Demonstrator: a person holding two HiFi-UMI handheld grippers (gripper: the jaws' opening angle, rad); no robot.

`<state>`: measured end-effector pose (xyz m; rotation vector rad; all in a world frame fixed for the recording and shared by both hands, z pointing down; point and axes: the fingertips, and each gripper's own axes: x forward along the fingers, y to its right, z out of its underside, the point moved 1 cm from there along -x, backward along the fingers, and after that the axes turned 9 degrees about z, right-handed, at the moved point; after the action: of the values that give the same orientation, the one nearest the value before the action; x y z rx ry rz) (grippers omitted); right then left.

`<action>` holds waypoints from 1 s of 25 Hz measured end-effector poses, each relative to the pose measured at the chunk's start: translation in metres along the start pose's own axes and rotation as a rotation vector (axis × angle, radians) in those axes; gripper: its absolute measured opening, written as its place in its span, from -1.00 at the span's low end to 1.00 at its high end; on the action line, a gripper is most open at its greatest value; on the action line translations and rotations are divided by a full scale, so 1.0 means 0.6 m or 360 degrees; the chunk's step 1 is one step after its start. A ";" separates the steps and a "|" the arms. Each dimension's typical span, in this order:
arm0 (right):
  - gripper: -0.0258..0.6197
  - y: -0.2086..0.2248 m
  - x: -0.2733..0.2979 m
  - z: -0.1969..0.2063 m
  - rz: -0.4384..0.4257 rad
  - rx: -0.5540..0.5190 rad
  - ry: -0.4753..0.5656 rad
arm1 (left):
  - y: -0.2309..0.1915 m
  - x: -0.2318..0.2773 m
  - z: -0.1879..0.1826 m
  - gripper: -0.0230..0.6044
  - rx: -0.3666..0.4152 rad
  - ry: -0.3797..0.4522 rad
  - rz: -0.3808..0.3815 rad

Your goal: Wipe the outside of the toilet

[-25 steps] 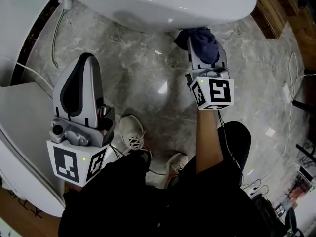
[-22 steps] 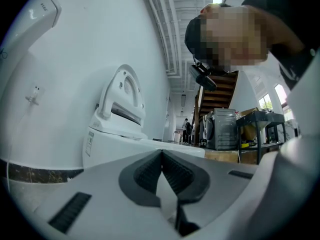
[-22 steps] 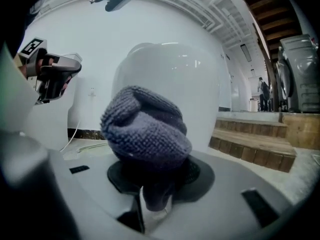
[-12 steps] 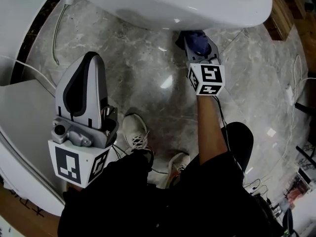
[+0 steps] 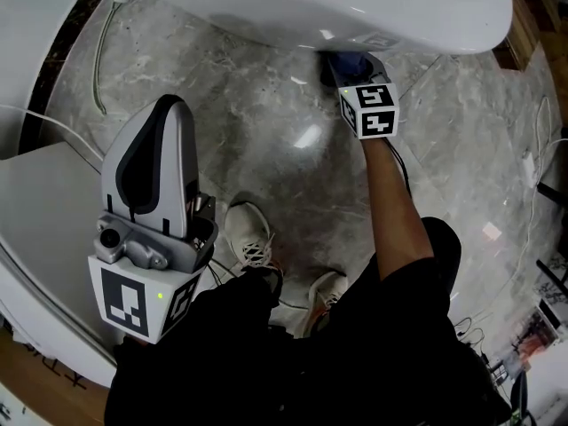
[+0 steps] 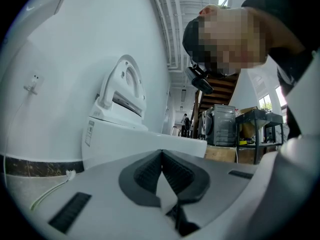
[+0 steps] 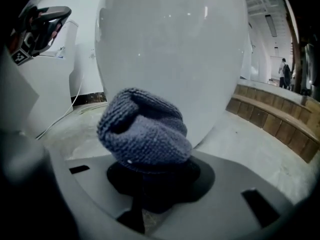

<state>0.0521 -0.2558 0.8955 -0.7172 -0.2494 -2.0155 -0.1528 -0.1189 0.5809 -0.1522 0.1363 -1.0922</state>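
Note:
The white toilet bowl (image 5: pixel 293 7) fills the top of the head view, and its rounded outside (image 7: pixel 170 59) looms right ahead in the right gripper view. My right gripper (image 5: pixel 353 67) is tucked under the bowl's front, shut on a blue-grey knitted cloth (image 7: pixel 145 131) that bulges out of its jaws toward the porcelain; I cannot tell whether the cloth touches it. My left gripper (image 5: pixel 164 118) is held up at the lower left, away from the bowl, shut with nothing between its pads (image 6: pixel 161 171).
Grey marble floor (image 5: pixel 266 140) lies under the bowl. A thin pale cable (image 5: pixel 96 60) runs across the floor at left, beside a white fixture (image 5: pixel 35 229). My shoes (image 5: pixel 248 238) stand below. Wooden boards (image 7: pixel 265 116) edge the floor at right.
My right gripper has pushed forward and farther under the bowl with the cloth, so less of the cloth shows from above. The left gripper has barely shifted.

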 end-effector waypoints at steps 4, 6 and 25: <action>-0.56 -0.002 0.025 0.020 -0.0037 0.0003 -0.0101 | -0.002 0.001 0.002 -0.89 -0.0004 -0.0008 -0.0003; -0.56 -0.004 0.036 0.029 -0.0052 -0.0009 -0.0161 | -0.001 -0.001 0.004 -0.89 -0.0003 -0.0021 0.0001; -0.58 0.018 -0.045 0.026 -0.0340 -0.0477 -0.0322 | 0.026 -0.011 -0.031 -0.89 0.0068 -0.0006 -0.0056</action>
<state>0.0773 -0.2351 0.8913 -1.1264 -0.1468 -2.2103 -0.1455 -0.1067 0.5598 -0.1183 0.1073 -1.1288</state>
